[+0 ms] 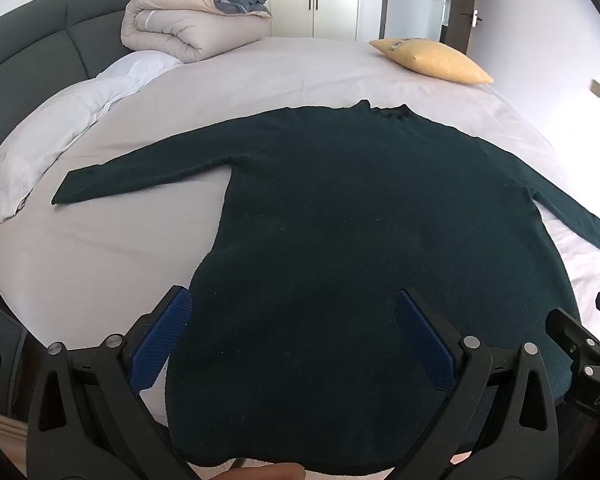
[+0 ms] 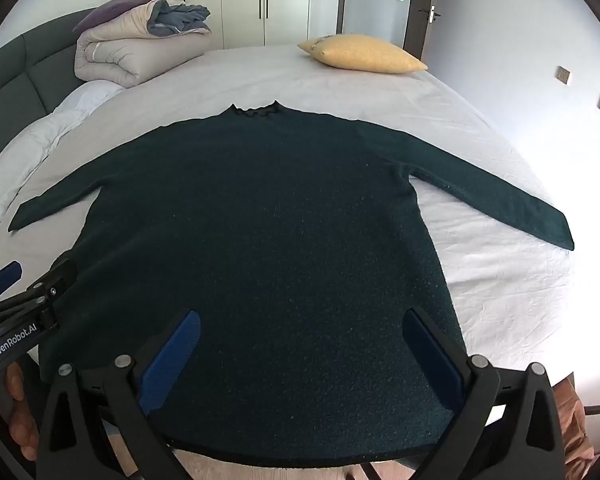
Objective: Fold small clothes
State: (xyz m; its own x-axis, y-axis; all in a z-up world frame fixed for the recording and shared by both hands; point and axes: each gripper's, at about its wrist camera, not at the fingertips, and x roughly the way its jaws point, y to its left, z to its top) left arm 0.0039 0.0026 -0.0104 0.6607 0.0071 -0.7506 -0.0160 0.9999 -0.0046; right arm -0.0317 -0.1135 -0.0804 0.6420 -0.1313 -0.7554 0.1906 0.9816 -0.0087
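A dark green long-sleeved sweater (image 1: 340, 220) lies flat on the bed, collar away from me and both sleeves spread out; it also shows in the right wrist view (image 2: 260, 220). My left gripper (image 1: 292, 304) is open above the sweater's lower left part near the hem, holding nothing. My right gripper (image 2: 300, 320) is open above the lower right part near the hem, also empty. The left gripper shows at the left edge of the right wrist view (image 2: 16, 288), and the right gripper at the right edge of the left wrist view (image 1: 580, 332).
The sweater rests on a pale bed sheet (image 1: 280, 76). A rolled duvet (image 1: 188, 20) and a white pillow (image 1: 64, 124) lie at the far left by the dark headboard (image 1: 40, 36). A yellow cushion (image 1: 432, 58) lies at the far right. Wardrobes and a door stand behind.
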